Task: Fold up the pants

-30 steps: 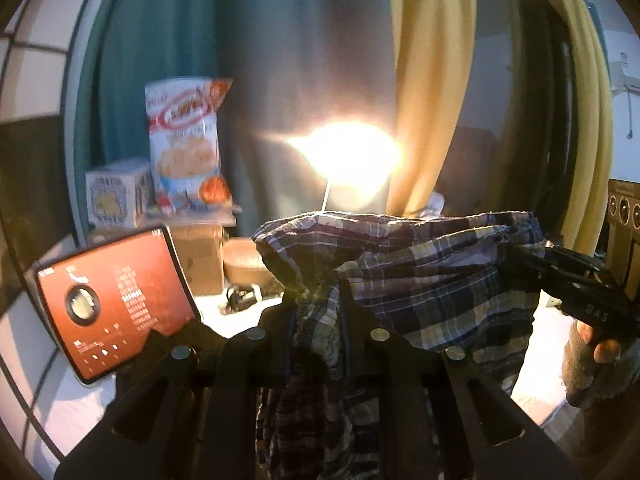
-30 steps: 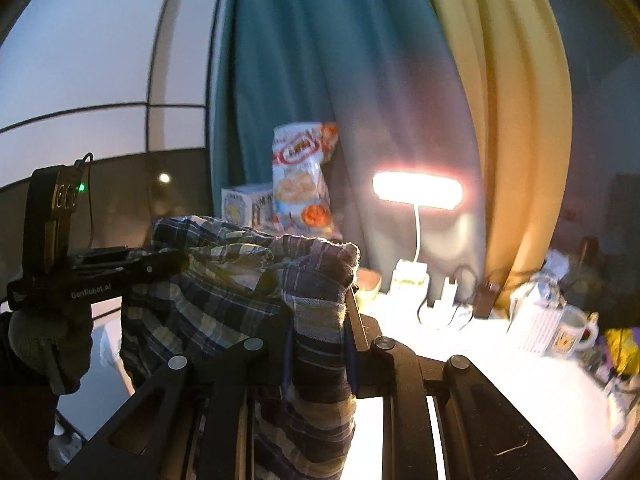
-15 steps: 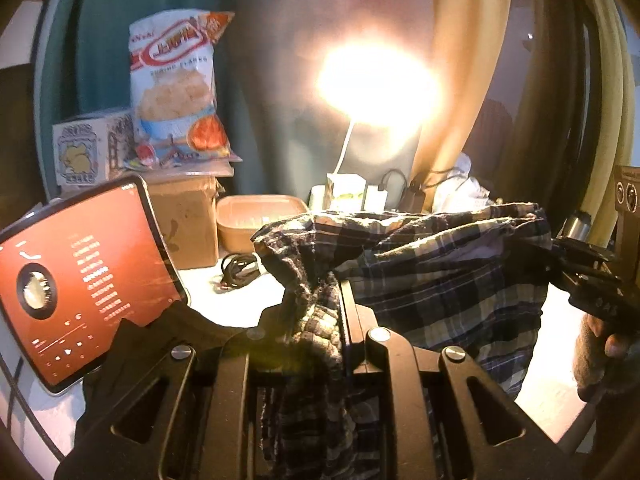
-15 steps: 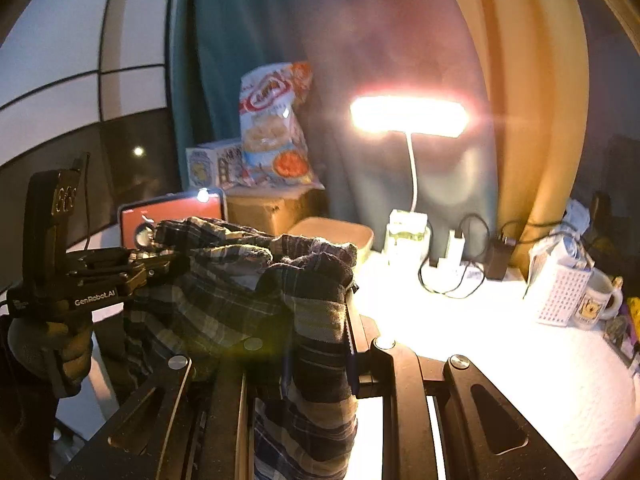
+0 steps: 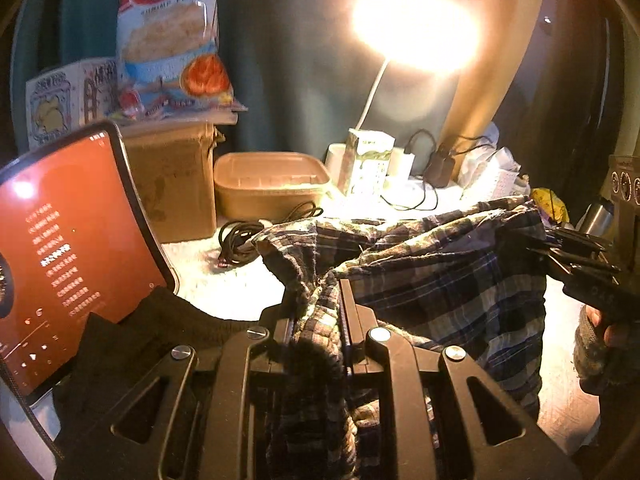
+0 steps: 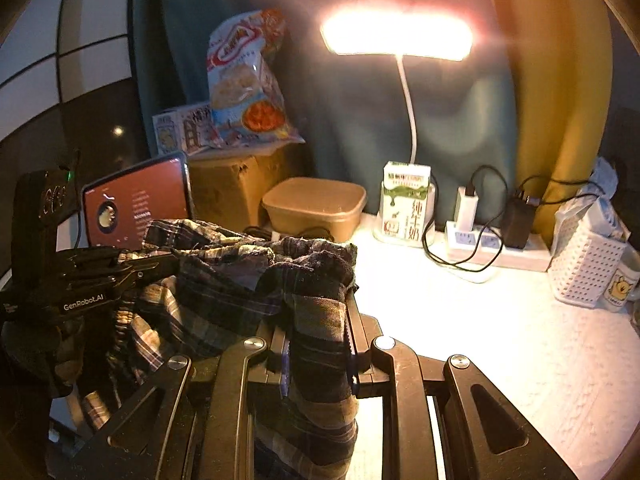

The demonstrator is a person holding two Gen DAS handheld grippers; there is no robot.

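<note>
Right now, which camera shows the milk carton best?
The right wrist view: the milk carton stands whole and sharp under the lamp. In the left wrist view the carton is washed out by glare.

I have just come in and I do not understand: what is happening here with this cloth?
A person is folding plaid pants with a handheld gripper in each hand. The left gripper and the right gripper are each shut on a bunch of the fabric, holding it stretched between them above the white table, near the lit desk lamp.
</note>
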